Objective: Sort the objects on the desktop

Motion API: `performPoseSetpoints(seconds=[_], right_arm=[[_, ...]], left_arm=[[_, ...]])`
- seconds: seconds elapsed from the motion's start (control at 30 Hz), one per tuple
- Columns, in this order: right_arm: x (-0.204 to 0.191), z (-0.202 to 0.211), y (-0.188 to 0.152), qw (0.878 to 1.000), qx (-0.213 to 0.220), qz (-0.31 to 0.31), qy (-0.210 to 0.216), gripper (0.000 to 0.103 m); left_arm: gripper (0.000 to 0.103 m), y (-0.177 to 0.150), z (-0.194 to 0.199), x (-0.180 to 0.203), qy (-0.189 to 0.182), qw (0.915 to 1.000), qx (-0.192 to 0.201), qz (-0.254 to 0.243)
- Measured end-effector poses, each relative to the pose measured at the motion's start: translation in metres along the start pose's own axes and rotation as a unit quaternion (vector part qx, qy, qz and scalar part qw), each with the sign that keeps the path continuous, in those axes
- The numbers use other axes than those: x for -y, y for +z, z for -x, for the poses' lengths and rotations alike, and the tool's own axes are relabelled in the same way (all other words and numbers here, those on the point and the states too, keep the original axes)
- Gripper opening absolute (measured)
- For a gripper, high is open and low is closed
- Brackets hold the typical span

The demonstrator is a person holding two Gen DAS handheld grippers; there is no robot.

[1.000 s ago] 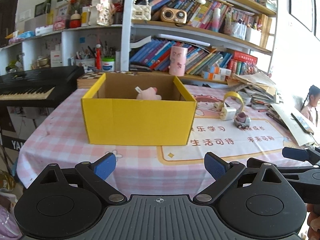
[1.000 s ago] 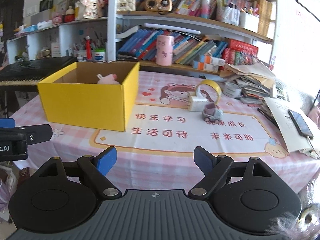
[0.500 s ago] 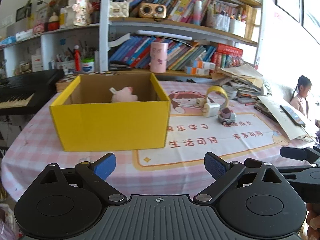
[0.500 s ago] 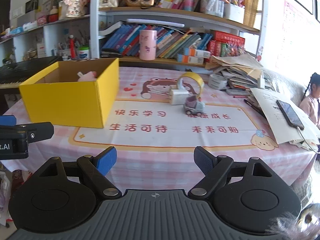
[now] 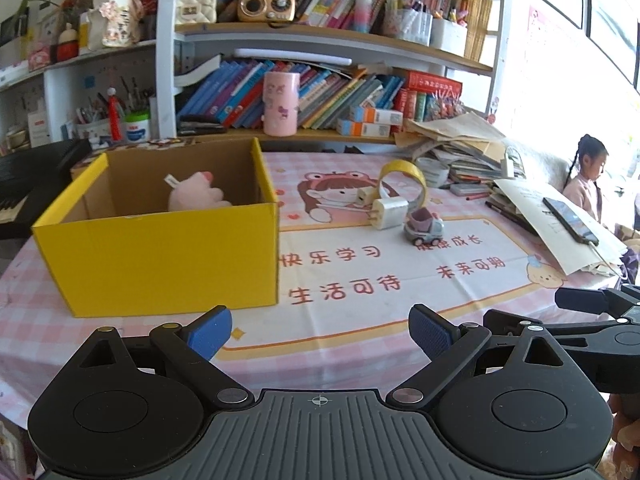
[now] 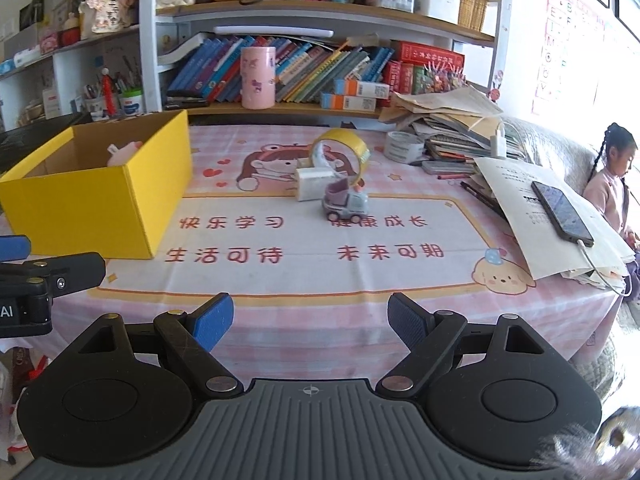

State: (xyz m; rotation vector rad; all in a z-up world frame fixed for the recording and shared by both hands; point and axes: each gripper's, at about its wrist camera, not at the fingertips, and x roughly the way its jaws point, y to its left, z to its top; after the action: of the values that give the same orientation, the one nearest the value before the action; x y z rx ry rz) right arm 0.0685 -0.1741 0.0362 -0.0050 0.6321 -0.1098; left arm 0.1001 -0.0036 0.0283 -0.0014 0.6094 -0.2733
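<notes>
A yellow box [image 5: 160, 256] sat at the left with a pink plush [image 5: 194, 196] inside. Right of it lay a charger [image 6: 314, 184], tape roll [image 6: 342, 148] and toy truck [image 6: 346, 204], close together. Both the left gripper [image 5: 320, 330] and the right gripper [image 6: 310, 320] were spread and held nothing.

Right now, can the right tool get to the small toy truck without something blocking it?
Probably yes. The right tool is open, and only bare mat lies between it and the toy truck.

One box [image 5: 160, 256], one toy car [image 5: 424, 227]
</notes>
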Motion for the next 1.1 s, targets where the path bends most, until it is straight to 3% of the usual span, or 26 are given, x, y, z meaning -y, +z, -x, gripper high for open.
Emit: performPoseSetpoints(seconds=[0.6,1.1], right_arm=[[0.059,-0.061,0.031,0.999,-0.028,0.003,0.016,0.083],[0.107,-0.116,0.065,0.997,-0.036,0.011,0.066,0.083]], left_arm=[[0.097,0.027,-0.060,0.045,0.010,0.9998,-0.018,0.006],[0.097,0.052,-0.105,0.086,0.044,0.9983,-0.036,0.014]])
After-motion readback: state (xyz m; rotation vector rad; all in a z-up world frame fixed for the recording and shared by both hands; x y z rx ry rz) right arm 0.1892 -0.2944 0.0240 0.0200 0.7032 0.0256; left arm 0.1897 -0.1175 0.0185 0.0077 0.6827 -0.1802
